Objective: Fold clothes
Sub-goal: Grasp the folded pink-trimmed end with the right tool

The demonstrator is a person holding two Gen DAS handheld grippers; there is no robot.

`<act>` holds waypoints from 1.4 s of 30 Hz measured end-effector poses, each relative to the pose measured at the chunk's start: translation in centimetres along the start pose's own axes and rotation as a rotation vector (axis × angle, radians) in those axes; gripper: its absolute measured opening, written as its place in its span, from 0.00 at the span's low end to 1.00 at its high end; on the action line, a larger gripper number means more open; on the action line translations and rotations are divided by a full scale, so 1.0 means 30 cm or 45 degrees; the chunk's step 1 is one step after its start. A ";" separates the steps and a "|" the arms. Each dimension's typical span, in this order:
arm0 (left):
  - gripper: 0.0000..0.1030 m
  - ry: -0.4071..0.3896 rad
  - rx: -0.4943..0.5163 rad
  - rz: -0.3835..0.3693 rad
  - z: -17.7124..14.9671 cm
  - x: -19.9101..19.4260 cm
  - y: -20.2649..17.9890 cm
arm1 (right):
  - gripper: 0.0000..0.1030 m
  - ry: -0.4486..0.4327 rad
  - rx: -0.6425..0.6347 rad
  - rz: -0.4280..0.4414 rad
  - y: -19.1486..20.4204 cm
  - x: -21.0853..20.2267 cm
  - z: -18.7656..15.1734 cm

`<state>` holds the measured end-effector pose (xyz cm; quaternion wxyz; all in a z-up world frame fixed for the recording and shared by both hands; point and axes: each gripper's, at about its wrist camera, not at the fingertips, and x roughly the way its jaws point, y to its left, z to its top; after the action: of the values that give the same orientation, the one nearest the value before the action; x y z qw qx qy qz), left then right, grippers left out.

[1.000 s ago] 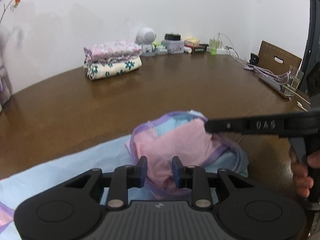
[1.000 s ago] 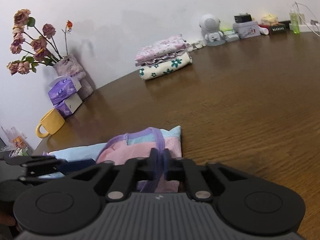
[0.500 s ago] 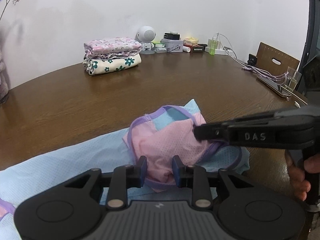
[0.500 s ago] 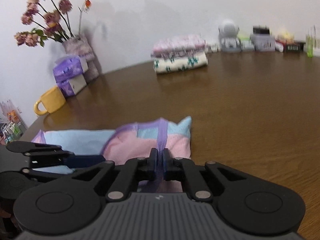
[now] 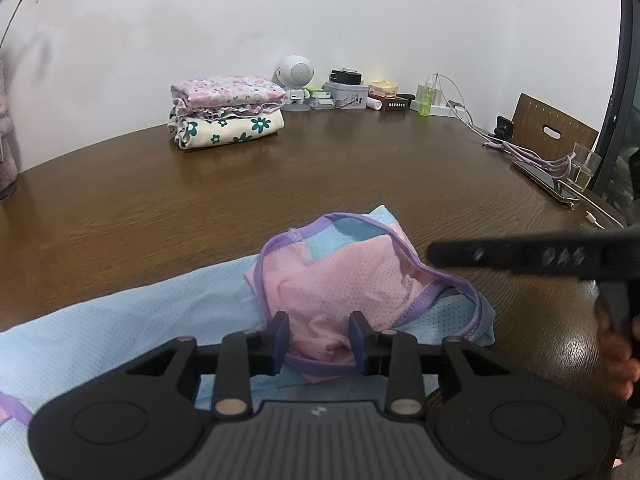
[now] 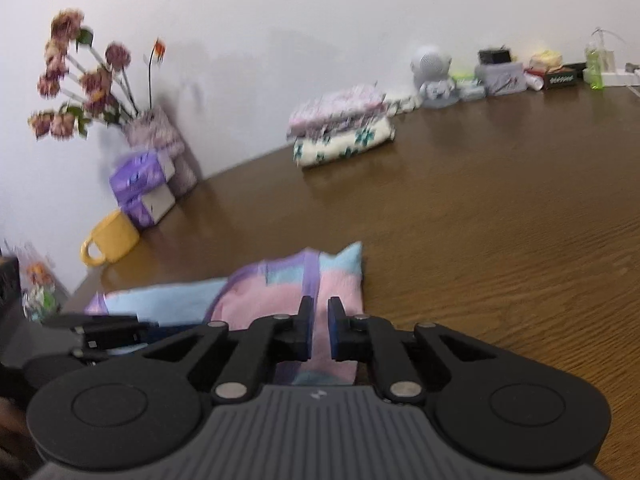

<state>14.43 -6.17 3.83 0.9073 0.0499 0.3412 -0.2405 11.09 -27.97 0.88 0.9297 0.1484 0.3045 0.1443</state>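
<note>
A: So, where do we put the garment (image 5: 340, 280)?
B: Lower centre of both views, flat on the table (image 5: 280, 184). Its pink-and-purple end is doubled back over the blue part, probably a first fold laid down.
A: Left gripper (image 5: 319, 334)?
B: At the bottom centre of its view. The jaws are moderately apart and have just been opening. The pink fold bulges between the pads, but we don't see them pressing it. We read that as letting go so the fold stays put.
A: Right gripper (image 6: 319, 328)?
B: It has a narrow slit between the jaws. Pink cloth shows through the gap underneath, and we see nothing pinched. It sits low over the folded end, likely because it brought that end over.
A: Anything else?
B: Folded stack (image 5: 228, 110) at upper centre by the wall, well apart. We guess finished pieces go there, which leaves the near side free for folding.
</note>
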 end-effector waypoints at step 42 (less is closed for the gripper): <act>0.14 -0.107 0.341 -0.155 0.018 -0.005 -0.305 | 0.09 0.038 0.121 0.091 -0.105 0.084 0.087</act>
<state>10.34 -14.29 5.02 0.8898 0.1397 0.2703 -0.3402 15.17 -30.43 0.42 0.9112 0.2010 0.3195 0.1648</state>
